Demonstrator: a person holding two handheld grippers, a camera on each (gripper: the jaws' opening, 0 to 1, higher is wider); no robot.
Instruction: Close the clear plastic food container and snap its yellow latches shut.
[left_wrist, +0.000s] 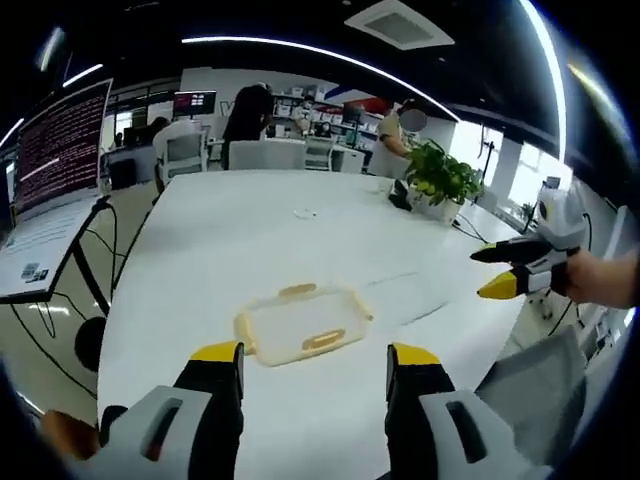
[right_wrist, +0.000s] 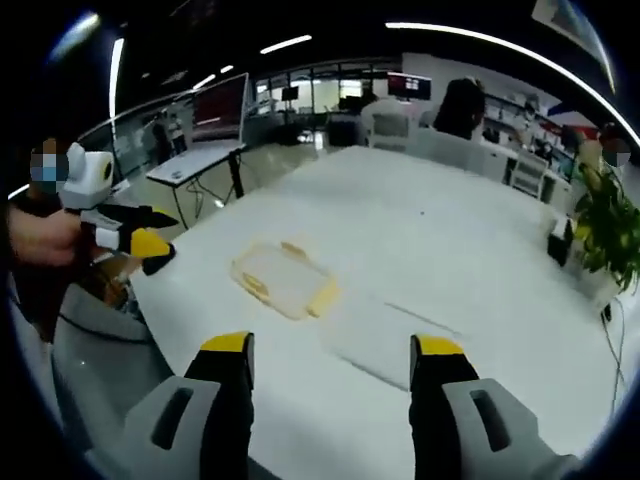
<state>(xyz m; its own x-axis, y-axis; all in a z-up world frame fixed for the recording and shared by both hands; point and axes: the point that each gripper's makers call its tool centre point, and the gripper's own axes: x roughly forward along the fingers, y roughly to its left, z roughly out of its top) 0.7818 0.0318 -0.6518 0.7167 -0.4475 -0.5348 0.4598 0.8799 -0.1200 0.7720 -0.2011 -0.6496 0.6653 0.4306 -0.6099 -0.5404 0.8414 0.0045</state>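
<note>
Container lies flat on the white table, near the table's front edge, apart from both grippers.

Left gripper view: the container, lid on it, rests just ahead of the left gripper, whose yellow-tipped jaws stand wide apart and hold nothing. Bare tabletop extends on all sides of the container; a potted plant stands near the far right edge. The right gripper enters from the right, held in a hand above the table's right edge, its jaws pointing left.

Right gripper view: the container sits ahead and left of the right gripper, whose jaws are spread wide and empty. The left gripper hovers beyond the table's left edge, held in a hand, well apart from the container.
</note>
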